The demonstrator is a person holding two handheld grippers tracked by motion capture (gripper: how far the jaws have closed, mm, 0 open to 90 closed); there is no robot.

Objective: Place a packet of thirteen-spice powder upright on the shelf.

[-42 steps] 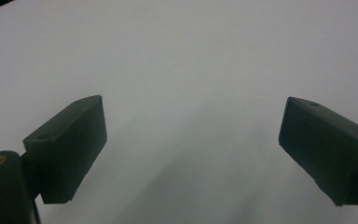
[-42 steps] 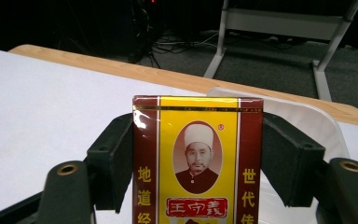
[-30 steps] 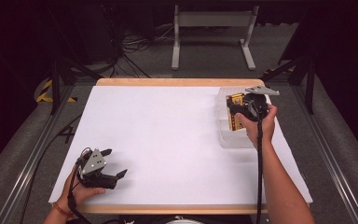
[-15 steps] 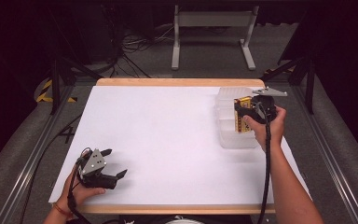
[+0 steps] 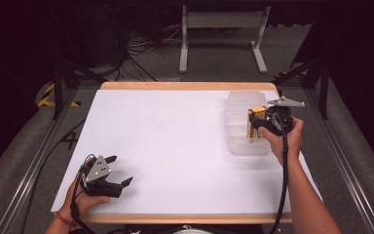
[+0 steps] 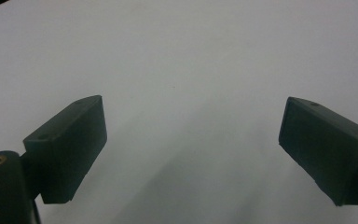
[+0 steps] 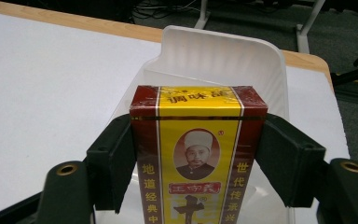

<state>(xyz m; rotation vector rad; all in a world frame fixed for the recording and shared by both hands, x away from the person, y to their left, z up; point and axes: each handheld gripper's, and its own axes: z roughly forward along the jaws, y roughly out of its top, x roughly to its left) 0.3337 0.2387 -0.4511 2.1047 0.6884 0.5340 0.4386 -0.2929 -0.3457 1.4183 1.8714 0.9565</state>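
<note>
A: How many things lie on the surface [image 5: 175, 141]?

B: Two claws, one box, one tray. The left claw [image 5: 117, 170] rests near the front left corner, jaws spread wide with nothing between them. The right claw [image 5: 254, 127] grips the box [image 5: 254, 122] by its two sides, upright, over the clear tray [image 5: 246, 146] at the right edge.

A: Anything hard to make out?

B: The box's lower part is cut off in the right claw view, and the tray's dividers are faint through the plastic. Whether the box touches the tray floor cannot be told.

A: And the room?

B: The surface is white with a wooden rim; beyond it are a dark grey floor, cables at the left, and a metal stand [image 5: 221, 39] farther back.
</note>
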